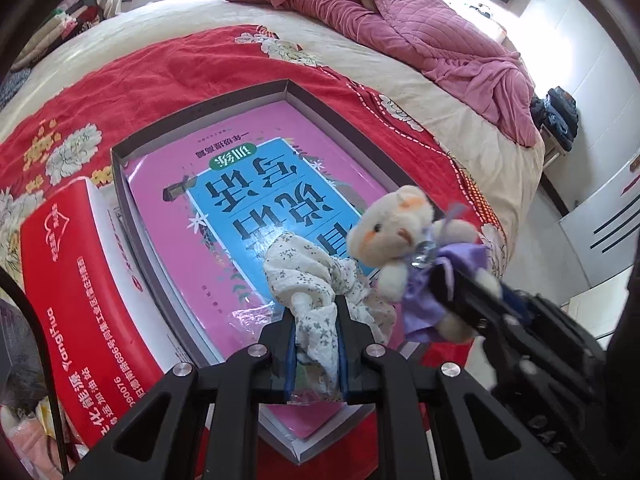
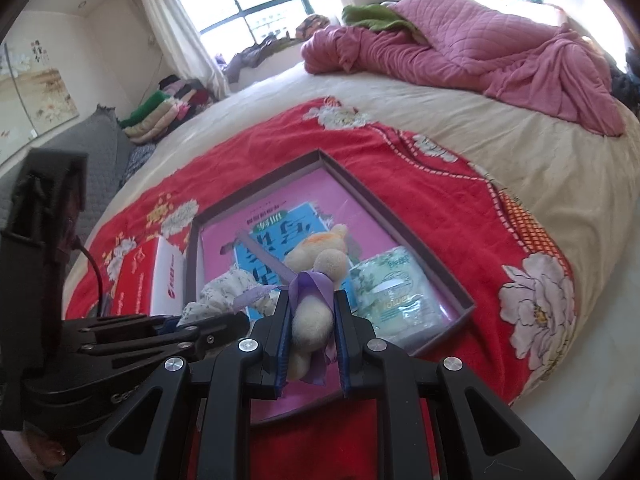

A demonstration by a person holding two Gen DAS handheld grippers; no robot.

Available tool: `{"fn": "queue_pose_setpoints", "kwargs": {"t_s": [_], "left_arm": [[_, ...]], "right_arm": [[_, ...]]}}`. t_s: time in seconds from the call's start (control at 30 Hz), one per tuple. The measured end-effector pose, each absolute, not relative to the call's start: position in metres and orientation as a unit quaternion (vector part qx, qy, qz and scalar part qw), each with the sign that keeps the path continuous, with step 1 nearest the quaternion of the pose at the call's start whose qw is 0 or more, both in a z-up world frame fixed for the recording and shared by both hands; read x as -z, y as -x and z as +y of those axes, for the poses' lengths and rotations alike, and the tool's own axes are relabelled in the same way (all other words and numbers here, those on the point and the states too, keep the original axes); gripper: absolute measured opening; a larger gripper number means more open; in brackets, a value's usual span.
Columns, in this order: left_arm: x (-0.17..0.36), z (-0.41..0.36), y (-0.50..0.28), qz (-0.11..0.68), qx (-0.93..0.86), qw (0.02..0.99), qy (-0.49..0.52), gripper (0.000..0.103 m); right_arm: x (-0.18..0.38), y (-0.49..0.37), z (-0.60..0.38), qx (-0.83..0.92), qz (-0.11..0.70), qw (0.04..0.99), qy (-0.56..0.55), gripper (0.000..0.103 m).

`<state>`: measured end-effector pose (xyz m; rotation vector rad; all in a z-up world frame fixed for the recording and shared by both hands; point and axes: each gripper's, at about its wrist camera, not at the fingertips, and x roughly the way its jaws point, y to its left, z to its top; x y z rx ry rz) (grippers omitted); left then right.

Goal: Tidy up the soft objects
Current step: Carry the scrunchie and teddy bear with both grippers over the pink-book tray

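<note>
My left gripper (image 1: 316, 308) is shut on a bunched white floral cloth (image 1: 312, 272), which hangs over the pink book (image 1: 224, 184) inside a shallow grey box (image 1: 304, 92). My right gripper (image 2: 311, 304) is shut on a cream teddy bear in a purple dress (image 2: 316, 268), held by its body with the head pointing away. In the left wrist view the bear (image 1: 396, 232) hovers over the box's right rim, with the right gripper (image 1: 452, 292) behind it. From the right wrist, the left gripper (image 2: 236, 320) and its cloth (image 2: 224, 292) show at left.
A green-white tissue pack (image 2: 396, 292) lies in the box's near right corner. A red carton (image 1: 80, 280) stands against the box's left wall. The box rests on a red floral blanket (image 2: 400, 152) on a bed. A pink quilt (image 2: 480, 52) is heaped at the far side.
</note>
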<state>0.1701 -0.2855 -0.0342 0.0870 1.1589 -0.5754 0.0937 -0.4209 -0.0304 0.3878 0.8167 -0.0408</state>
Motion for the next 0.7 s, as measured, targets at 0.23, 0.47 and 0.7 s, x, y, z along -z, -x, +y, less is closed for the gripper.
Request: {"fn": "queue_pose_setpoints", "kwargs": {"t_s": [0.23, 0.47, 0.7], "left_arm": [[0.033, -0.281, -0.173, 0.540, 0.265, 0.798, -0.034, 0.016], [0.033, -0.281, -0.172, 0.542, 0.264, 0.797, -0.036, 0.016], [0.036, -0.286, -0.171, 0.545, 0.264, 0.795, -0.040, 0.016]], "right_arm": [[0.050, -0.099, -0.423, 0.028, 0.416, 0.890, -0.184, 0.020], [0.056, -0.100, -0.429, 0.041, 0.417, 0.889, -0.184, 0.023], [0.058, -0.098, -0.428, 0.048, 0.421, 0.889, -0.174, 0.029]]}}
